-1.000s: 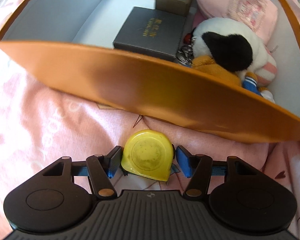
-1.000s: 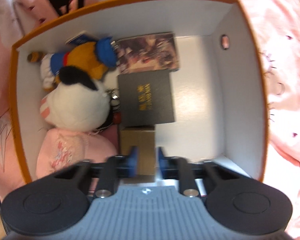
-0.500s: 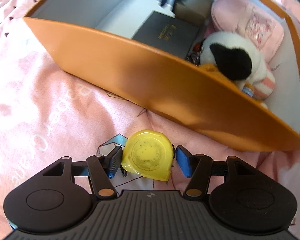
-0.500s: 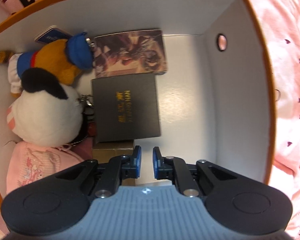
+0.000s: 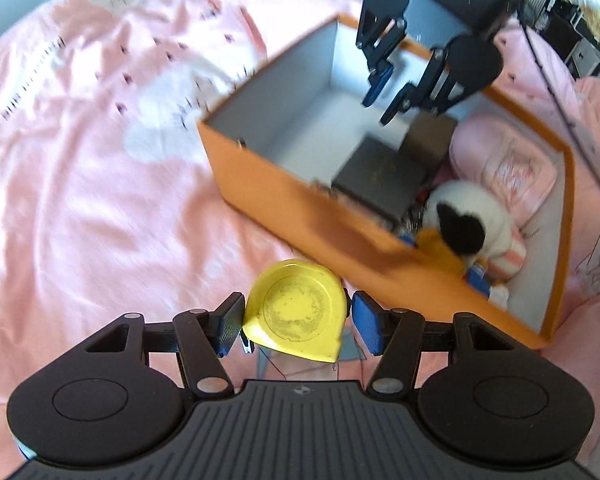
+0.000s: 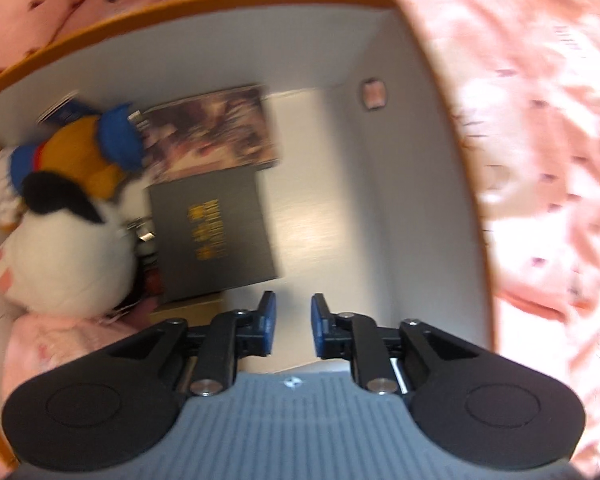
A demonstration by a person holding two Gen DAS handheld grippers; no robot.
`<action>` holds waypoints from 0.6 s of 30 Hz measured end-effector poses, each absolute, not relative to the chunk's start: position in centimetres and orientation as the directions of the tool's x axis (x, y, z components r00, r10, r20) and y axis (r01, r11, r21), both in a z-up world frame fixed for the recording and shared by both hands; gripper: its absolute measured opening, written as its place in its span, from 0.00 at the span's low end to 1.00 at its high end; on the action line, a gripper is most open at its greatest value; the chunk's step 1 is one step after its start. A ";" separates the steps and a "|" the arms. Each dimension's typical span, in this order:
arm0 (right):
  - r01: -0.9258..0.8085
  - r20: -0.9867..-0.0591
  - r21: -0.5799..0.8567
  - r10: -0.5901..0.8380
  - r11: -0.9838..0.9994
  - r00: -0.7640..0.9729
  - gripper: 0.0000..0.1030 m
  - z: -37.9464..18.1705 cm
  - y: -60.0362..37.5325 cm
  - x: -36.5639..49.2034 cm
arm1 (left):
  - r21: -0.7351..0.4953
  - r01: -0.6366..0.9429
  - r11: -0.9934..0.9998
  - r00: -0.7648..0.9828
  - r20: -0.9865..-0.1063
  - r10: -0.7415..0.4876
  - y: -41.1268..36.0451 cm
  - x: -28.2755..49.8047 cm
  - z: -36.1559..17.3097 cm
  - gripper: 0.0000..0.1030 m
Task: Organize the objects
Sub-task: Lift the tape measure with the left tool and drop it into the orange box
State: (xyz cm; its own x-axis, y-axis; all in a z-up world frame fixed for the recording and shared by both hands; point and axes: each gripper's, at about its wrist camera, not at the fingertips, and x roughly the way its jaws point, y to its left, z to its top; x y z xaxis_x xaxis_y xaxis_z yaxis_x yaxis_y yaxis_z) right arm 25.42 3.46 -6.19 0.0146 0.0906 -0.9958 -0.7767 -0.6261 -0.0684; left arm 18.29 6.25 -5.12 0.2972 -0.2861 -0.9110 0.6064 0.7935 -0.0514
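a soft pink bedsheet [image 5: 100,152], wrinkled and printed with small dark marks, fills most of the left wrist view. on it, toward 2 o'clock, sits a rectangular orange box [image 5: 300,204] with smooth white inner walls. inside the box, along its 9 o'clock side in the right wrist view, lie a padded pink pouch [image 6: 52,344], a fluffy white plush with a black ear [image 6: 64,256] and a smaller orange and blue plush [image 6: 80,152]. beside them a flat dark grey book with gold lettering [image 6: 212,240] lies between a glossy picture card [image 6: 212,132] at 12 o'clock and a small brown cardboard box [image 6: 188,310] at 6 o'clock. the left gripper [image 5: 296,316] hovers over the sheet outside the box, its blue-padded fingers clamped on a rounded yellow plastic tape measure [image 5: 296,312]. the right gripper [image 6: 293,318] hangs above the box's bare white floor, tilted downward, fingers apart and holding nothing.
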 end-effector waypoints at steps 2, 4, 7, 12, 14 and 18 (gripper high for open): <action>-0.800 -0.986 -0.125 0.166 -0.587 0.033 0.27 -5.2 2.9 25.7 | -0.048 0.611 0.790 0.321 -0.897 -0.303 5.2 19.7 -2.8 0.66; -0.824 -0.970 -0.176 0.236 -0.539 0.053 0.30 -4.0 2.7 26.5 | -0.038 0.619 0.784 0.345 -0.884 -0.315 5.1 20.1 -0.9 0.66; -0.873 -0.940 -0.238 0.327 -0.427 0.096 0.32 -2.2 1.6 27.3 | -0.017 0.633 0.774 0.382 -0.863 -0.332 3.8 21.0 1.1 0.66; -0.961 -0.898 -0.255 0.395 -0.107 0.194 0.42 -0.5 -0.4 29.0 | -0.031 0.651 0.759 0.388 -0.846 -0.366 -0.8 22.7 1.2 0.66; -0.974 -0.891 -0.222 0.400 0.033 0.217 0.42 1.0 -2.3 29.8 | -0.045 0.653 0.756 0.382 -0.842 -0.380 -3.0 24.0 0.5 0.66; -0.953 -0.883 -0.133 0.403 0.272 0.239 0.41 2.6 -4.7 32.4 | -0.083 0.648 0.757 0.364 -0.840 -0.403 -6.4 27.0 -1.2 0.66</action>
State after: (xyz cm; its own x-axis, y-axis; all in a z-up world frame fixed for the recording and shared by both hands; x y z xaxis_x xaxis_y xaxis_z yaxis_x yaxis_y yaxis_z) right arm 32.40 -4.69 2.58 0.2388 0.4034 -0.8833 -0.9530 0.2720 -0.1334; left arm 26.95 -6.36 -1.18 0.3637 -0.4034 -0.8396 0.6483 0.7568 -0.0828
